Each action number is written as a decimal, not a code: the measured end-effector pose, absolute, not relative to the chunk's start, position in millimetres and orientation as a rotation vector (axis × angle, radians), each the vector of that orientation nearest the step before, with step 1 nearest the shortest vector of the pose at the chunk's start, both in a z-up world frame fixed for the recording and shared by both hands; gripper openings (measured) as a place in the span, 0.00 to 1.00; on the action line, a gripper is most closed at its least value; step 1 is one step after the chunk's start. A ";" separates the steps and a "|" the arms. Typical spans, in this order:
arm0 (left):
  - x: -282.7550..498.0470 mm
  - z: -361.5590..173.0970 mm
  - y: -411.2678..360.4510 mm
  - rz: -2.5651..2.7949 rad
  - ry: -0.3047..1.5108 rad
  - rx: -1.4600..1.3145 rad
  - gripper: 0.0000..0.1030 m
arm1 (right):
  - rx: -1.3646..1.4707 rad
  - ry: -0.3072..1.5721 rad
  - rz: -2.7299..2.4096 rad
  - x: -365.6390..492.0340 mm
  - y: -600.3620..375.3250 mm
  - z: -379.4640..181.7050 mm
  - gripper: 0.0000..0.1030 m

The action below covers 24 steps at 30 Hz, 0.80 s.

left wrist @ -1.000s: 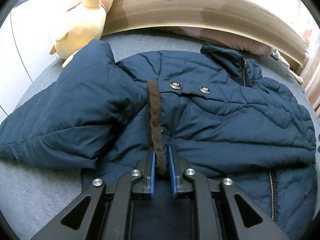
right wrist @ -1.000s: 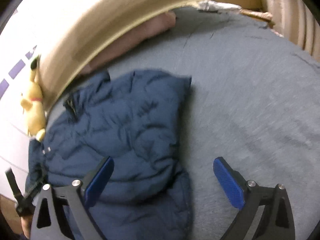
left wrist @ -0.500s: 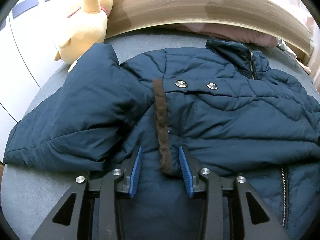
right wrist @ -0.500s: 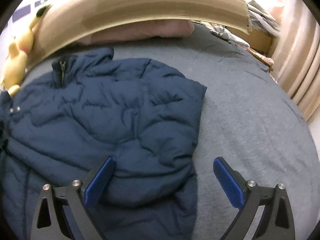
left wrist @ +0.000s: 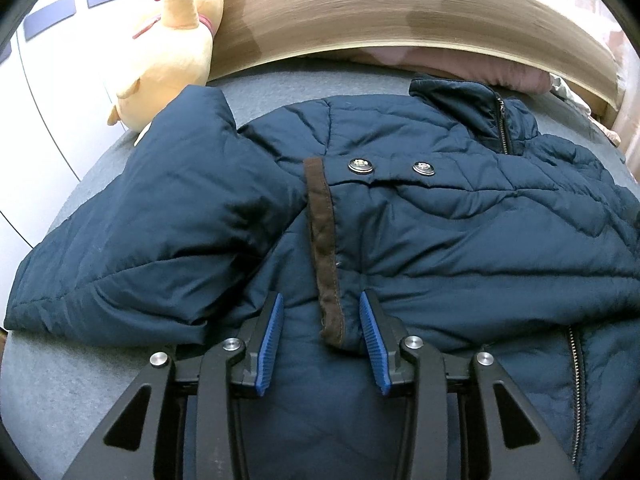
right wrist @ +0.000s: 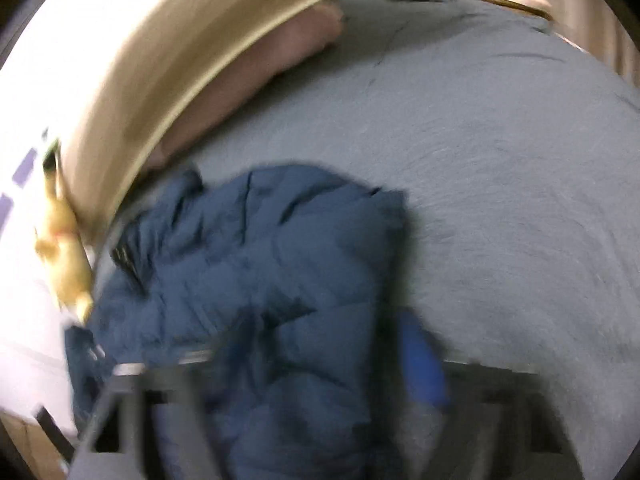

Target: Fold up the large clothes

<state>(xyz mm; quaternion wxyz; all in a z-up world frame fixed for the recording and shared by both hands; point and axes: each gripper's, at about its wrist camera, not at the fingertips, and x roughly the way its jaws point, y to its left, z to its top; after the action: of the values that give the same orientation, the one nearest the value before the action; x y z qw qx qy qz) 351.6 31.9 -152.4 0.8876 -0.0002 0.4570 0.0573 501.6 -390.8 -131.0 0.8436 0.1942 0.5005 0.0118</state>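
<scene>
Puffy quilted navy jacket [left wrist: 460, 240]: soft, light, slippery, best pinched at brown trim [left wrist: 325, 256]; left gripper [left wrist: 322, 336] part-open astride it, unclamped; right gripper [right wrist: 320, 364] closing, seemingly around blurred sleeve.

We see a grey fabric-covered bed [left wrist: 56, 380] backed by a curved light wooden headboard [left wrist: 400, 12], a pink pillow [left wrist: 460, 70] along it, and a white panelled wall [left wrist: 52, 80] alongside.

Navy puffer jacket [left wrist: 440, 240], flat on bed
</scene>
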 end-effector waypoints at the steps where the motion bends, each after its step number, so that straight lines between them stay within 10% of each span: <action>1: 351.5 -152.5 31.7 0.119 0.949 0.000 0.40 | 0.360 1.064 0.019 504.4 -384.0 -131.2 0.42; 24: 352.2 -154.3 29.0 0.129 0.933 0.032 0.41 | 0.118 1.004 -0.050 506.3 -339.4 -126.4 0.36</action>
<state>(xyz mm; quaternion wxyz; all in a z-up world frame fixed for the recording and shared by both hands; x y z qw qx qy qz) 352.2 29.0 -154.3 0.8910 0.0155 0.4495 0.0621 506.3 -339.4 -126.4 0.8747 0.0565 0.4808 -0.0239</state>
